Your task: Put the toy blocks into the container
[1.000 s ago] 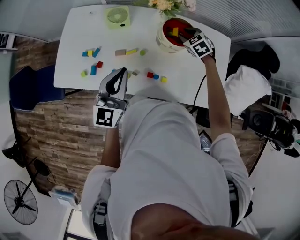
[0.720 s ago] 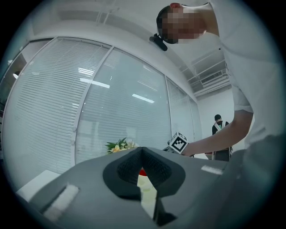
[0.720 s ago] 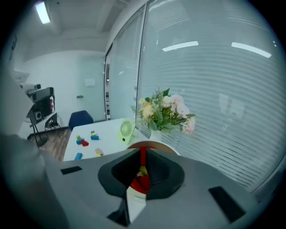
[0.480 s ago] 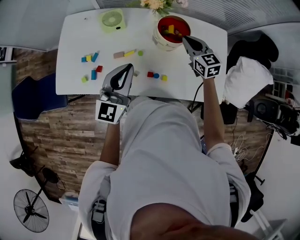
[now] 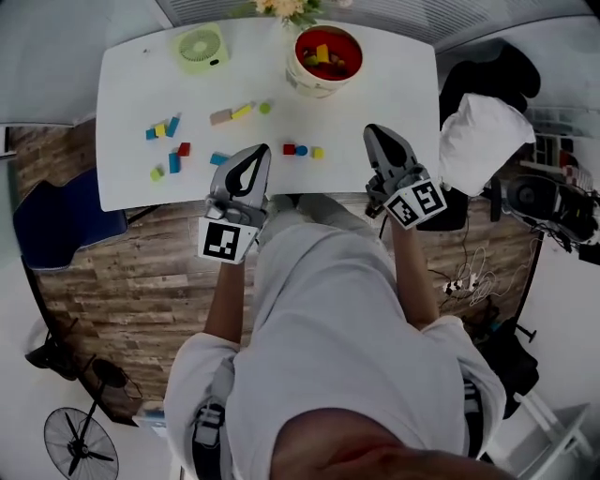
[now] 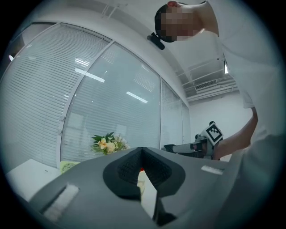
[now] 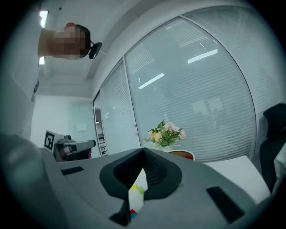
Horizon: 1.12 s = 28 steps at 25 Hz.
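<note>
The blocks (image 5: pixel 301 150) lie loose on the white table (image 5: pixel 394 94), ahead of both grippers and touching neither. A red, a blue and a yellow one sit in a row between the two tips, closer to the left one. A teal one lies just left of the left tip, and the rest are scattered toward the table's left half and middle. The container (image 5: pixel 323 58) stands at the far edge beside the flowers (image 5: pixel 279 7), well apart from both grippers. A few blocks show in its red inside, a yellow one among them. A green fan (image 5: pixel 200 47) stands further left along that edge. The left gripper (image 5: pixel 261 150) is held at the near edge with its tip just over the table. In the left gripper view the left gripper's (image 6: pixel 142 148) jaws are pressed together at the tip with nothing between them. The container shows only as a sliver through the slit below. The right gripper (image 5: pixel 372 131) is also at the near edge, to the right of the row of three, over bare table. In the right gripper view its (image 7: pixel 144 150) jaws meet at the tip and pinch nothing. Bits of coloured blocks on the table show through the gap under the tip. The container (image 7: pixel 183 154) stands beyond, below the flowers (image 7: pixel 166 133).
</note>
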Tool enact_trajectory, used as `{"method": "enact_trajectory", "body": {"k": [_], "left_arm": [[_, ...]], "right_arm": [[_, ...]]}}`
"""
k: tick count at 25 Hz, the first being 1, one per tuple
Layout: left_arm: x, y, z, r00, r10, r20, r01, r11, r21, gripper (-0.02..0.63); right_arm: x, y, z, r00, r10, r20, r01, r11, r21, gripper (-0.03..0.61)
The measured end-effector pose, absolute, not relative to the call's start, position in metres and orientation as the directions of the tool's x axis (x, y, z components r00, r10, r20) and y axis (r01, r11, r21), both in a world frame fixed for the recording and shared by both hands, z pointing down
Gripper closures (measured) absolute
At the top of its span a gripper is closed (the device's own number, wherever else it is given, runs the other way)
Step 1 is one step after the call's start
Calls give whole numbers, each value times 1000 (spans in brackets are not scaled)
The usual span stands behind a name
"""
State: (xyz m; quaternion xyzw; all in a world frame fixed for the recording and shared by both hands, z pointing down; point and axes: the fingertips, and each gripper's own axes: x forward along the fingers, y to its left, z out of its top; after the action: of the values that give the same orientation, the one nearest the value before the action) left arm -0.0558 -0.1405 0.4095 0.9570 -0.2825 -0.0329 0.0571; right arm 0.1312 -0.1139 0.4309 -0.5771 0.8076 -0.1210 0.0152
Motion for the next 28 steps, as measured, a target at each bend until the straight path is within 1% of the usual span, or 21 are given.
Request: {"method": "enact_trajectory", "body": {"k": [3, 5, 8, 11, 20, 28], "left_arm": [[-57, -126, 415, 832, -553, -33, -546, -829, 123, 618], [-57, -106, 412, 822, -568, -46, -559, -819, 128, 618], [-56, -70, 404, 807, -588, -52, -581, -807, 107, 618], [-53, -25, 393, 795, -605, -48, -603, -797, 43, 618], [-66, 118, 372, 778, -627, 25, -628, -779, -3, 618], [-81, 180, 351, 807, -590, -20, -590, -807, -37, 618]], "right_arm": [[118, -88, 434, -307, -940, 149, -949, 291, -122, 577], [109, -68, 433, -315, -937, 149, -947, 300, -113, 577], [99, -42, 426, -354, -929, 107, -932, 341, -121, 577], [98, -7, 413, -367, -928, 66, -927, 359, -110, 577], [68, 121, 376, -415, -910, -8, -906, 414, -87, 578], [43, 196, 349, -396, -916, -64, -917, 398, -10, 578]]}}
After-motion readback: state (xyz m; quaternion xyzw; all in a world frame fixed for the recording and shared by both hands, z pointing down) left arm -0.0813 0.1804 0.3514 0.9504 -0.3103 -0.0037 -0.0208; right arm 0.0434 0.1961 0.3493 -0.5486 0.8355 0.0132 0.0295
